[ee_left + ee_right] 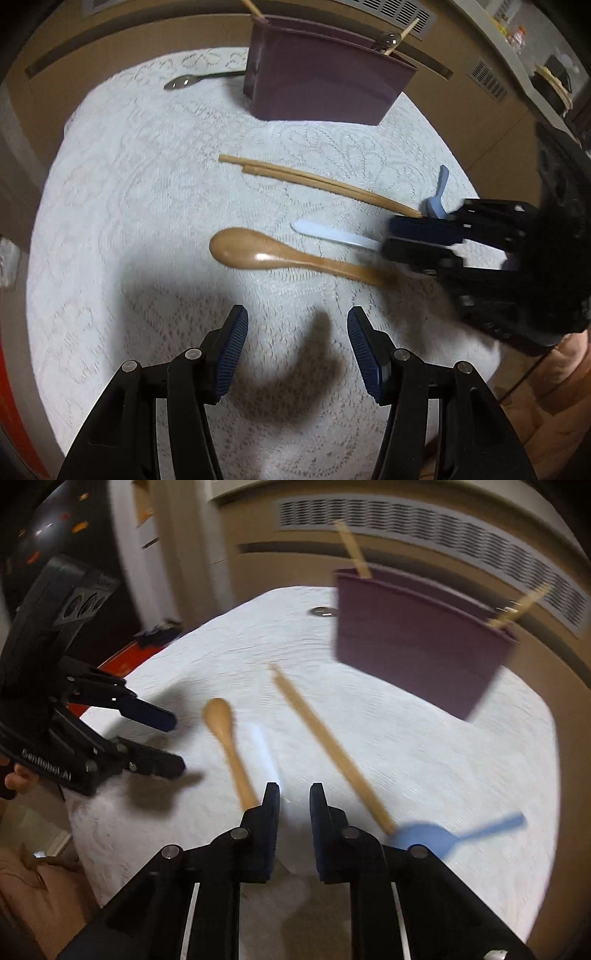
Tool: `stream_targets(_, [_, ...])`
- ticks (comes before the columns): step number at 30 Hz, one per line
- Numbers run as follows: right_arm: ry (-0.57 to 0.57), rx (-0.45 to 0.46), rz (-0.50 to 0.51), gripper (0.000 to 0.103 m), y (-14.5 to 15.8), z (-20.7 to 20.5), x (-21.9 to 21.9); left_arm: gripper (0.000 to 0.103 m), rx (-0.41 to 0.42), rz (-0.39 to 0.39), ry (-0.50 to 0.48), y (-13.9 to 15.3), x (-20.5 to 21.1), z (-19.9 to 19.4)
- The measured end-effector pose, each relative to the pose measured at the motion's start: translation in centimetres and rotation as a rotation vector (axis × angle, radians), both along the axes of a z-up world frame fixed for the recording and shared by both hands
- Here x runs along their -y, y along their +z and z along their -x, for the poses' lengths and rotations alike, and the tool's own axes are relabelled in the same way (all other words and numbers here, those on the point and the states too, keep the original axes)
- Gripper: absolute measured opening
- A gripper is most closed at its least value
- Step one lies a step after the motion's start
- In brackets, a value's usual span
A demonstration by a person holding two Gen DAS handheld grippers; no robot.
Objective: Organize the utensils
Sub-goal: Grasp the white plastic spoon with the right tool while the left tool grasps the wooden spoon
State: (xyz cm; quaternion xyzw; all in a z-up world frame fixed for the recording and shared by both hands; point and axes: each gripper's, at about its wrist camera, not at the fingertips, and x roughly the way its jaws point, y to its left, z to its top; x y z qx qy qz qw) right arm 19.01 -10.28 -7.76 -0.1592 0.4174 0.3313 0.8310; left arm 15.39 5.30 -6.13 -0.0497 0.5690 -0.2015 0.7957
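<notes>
On the white lace tablecloth [147, 192] lie a wooden spoon [273, 254], a pair of wooden chopsticks [317, 181], a white flat utensil [332, 233], a blue spoon [437, 201] and, at the back, a metal spoon [184, 82]. A purple holder [325, 81] stands at the far side with chopsticks sticking out of it. My left gripper [297, 332] hangs open over bare cloth in front of the wooden spoon. My right gripper [294, 794] is narrowed on the near end of the white utensil [264, 749], between the wooden spoon [225, 738] and the chopsticks [325, 738].
The table's round edge drops off close behind both grippers. Cabinet fronts with vent grilles [443, 528] run behind the holder [417, 638]. A red object [122, 661] sits past the table's left side. A hand [14, 779] grips the left gripper [173, 742].
</notes>
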Motion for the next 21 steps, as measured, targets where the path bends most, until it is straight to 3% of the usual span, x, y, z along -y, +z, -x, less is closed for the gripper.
stream_targets(3, [0.049, -0.018, 0.076, 0.014, -1.5, -1.1, -3.0, 0.057, -0.036, 0.05, 0.036, -0.5, -0.4, -0.3])
stream_targets(6, [0.035, -0.041, 0.097, 0.01, -2.1, -1.7, -3.3, 0.057, -0.058, 0.104, 0.089, -0.8, -0.7, -1.1])
stream_targets(10, [-0.049, -0.059, 0.072, 0.008, -1.8, -1.4, -1.3, 0.057, -0.064, 0.092, 0.136, -1.3, 0.0, -2.8])
stream_targets(14, [-0.149, -0.073, 0.041, 0.008, -1.7, -1.7, 2.0, 0.061, -0.019, 0.057, 0.155, -1.2, 1.9, -5.1])
stream_targets(16, [-0.195, -0.078, 0.025, 0.008, -1.6, -1.4, 3.7, 0.061, 0.017, 0.003, 0.148, -1.3, 3.2, -6.2])
stream_targets(21, [-0.247, -0.069, 0.019, 0.008, -1.6, 0.1, 5.8, 0.061, 0.177, -0.252, 0.072, -1.7, 7.7, -7.3])
